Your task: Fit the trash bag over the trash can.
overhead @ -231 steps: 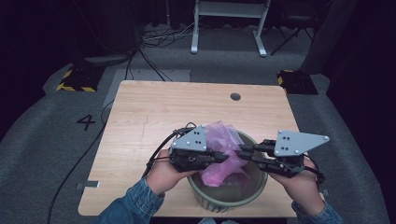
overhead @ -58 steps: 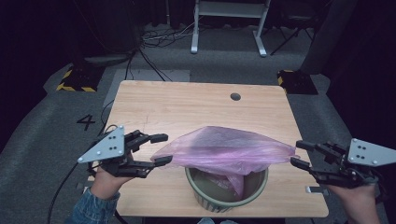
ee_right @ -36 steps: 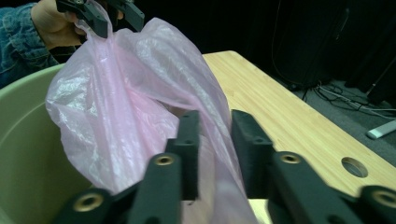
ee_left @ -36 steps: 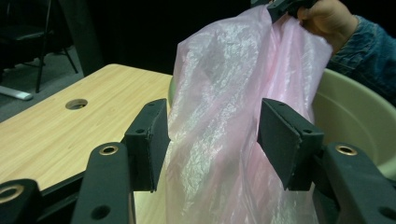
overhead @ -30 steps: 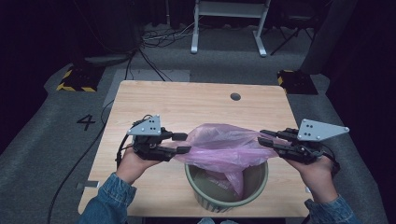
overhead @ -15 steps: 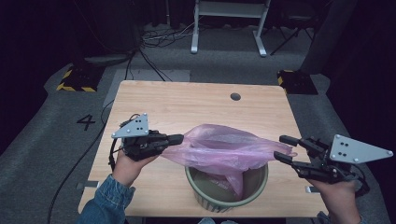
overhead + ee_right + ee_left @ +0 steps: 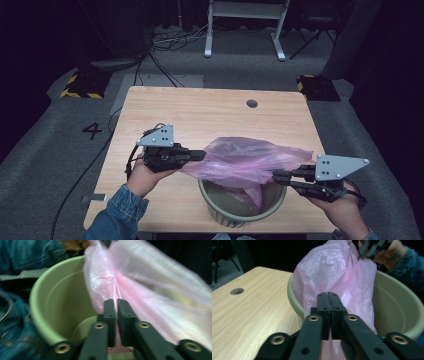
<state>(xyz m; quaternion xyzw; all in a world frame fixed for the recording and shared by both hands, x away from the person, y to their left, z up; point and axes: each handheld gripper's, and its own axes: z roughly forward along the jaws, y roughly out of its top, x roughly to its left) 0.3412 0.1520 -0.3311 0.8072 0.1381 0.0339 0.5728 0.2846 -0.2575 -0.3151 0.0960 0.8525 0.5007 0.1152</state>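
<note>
A thin pink plastic bag (image 7: pixel 245 160) is stretched over a green round bin (image 7: pixel 220 212) near the table's front edge, and part of it hangs down inside. My left gripper (image 7: pixel 200 155) is shut on the bag's left end; in the left gripper view its jaws (image 7: pixel 328 293) pinch the pink film (image 7: pixel 337 270) over the bin's rim (image 7: pixel 397 290). My right gripper (image 7: pixel 275 176) has just been closing and is shut on the bag's right end. In the right gripper view the film (image 7: pixel 150 290) runs between its nearly touching jaws (image 7: pixel 116 301), above the bin (image 7: pixel 40 290).
The wooden table (image 7: pixel 200 110) has a round cable hole (image 7: pixel 252 103) at the back right. The bin stands close to the front edge, between the person's denim sleeves. Cables and a metal frame (image 7: pixel 245 25) lie on the grey floor beyond the table.
The right gripper moved left and down toward the bin, and its open jaws shut on the bag's right end. The left gripper stayed gripping the left end. The bag sags lower.
</note>
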